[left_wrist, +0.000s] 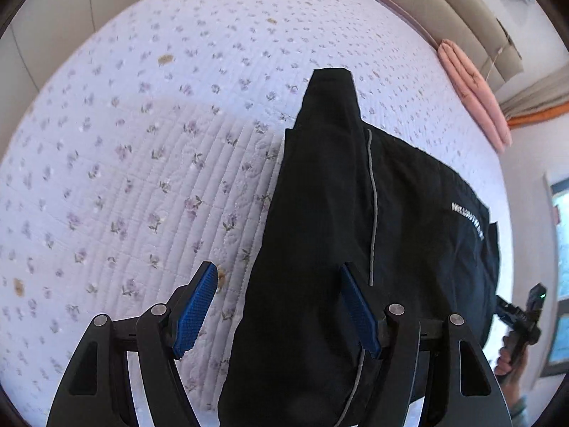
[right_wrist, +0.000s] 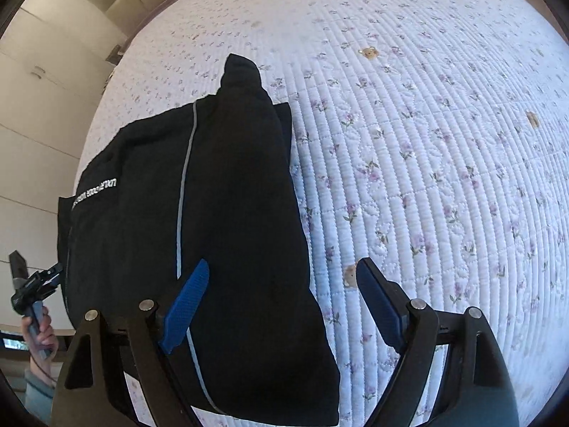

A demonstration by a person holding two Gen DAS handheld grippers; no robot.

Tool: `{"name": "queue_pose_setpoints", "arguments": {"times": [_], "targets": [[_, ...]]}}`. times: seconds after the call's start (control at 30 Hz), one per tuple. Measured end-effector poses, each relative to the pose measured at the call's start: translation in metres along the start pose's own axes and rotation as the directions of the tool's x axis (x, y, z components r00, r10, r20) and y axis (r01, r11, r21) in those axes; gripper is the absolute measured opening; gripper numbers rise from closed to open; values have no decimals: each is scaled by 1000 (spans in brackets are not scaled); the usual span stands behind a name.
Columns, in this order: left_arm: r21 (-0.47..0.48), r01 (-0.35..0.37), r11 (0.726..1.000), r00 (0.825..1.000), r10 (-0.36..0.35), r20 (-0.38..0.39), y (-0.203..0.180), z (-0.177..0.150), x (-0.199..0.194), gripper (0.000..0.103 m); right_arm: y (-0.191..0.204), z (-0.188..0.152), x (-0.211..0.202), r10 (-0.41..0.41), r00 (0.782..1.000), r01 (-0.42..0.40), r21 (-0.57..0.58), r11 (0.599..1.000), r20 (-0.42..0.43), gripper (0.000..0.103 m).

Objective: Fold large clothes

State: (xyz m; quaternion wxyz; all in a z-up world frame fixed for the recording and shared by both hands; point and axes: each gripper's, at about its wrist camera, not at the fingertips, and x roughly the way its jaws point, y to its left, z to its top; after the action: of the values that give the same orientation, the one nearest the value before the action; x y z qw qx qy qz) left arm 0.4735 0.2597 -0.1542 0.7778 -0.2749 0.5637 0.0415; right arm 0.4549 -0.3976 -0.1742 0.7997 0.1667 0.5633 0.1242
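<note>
A large black garment (left_wrist: pixel 320 235) with a thin grey stripe and small white lettering lies on the floral quilt (left_wrist: pixel 142 142), one sleeve folded across its body. My left gripper (left_wrist: pixel 277 306) is open above the garment's left edge, holding nothing. The garment also shows in the right wrist view (right_wrist: pixel 231 213). My right gripper (right_wrist: pixel 284 302) is open above its right edge, holding nothing. Each gripper shows in the other's view: the right one (left_wrist: pixel 522 316) and the left one (right_wrist: pixel 32 284), hand-held at the garment's far side.
The white quilted bedspread (right_wrist: pixel 426 142) with purple flowers and small bear patches covers the bed. A folded pink cloth (left_wrist: pixel 473 92) lies at the bed's far right edge. Cream cabinets (right_wrist: pixel 35 106) stand beside the bed, and a window (left_wrist: pixel 562 249) is on the right.
</note>
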Motion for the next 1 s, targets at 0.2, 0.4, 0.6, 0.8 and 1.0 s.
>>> {"name": "queue_pose_setpoints", "arguments": {"times": [0.2, 0.4, 0.6, 0.8, 1.0], "targets": [[-72, 137, 988, 988, -141, -58, 15, 7, 22, 74, 2, 7, 9, 59, 998, -60, -17, 998, -32, 89], [-145, 297, 944, 941, -316, -125, 24, 14, 58, 74, -9, 11, 40, 156, 983, -151, 59, 987, -94, 102], [-192, 405, 894, 872, -441, -214, 29, 17, 92, 76, -33, 22, 64, 338, 927, -323, 114, 939, -161, 103], [-207, 458, 865, 831, -499, -247, 30, 27, 110, 77, -46, 33, 72, 494, 848, -479, 122, 869, -191, 103], [-201, 449, 870, 824, -491, -282, 27, 40, 118, 77, -28, 49, 72, 392, 893, -393, 38, 919, -222, 103]]}}
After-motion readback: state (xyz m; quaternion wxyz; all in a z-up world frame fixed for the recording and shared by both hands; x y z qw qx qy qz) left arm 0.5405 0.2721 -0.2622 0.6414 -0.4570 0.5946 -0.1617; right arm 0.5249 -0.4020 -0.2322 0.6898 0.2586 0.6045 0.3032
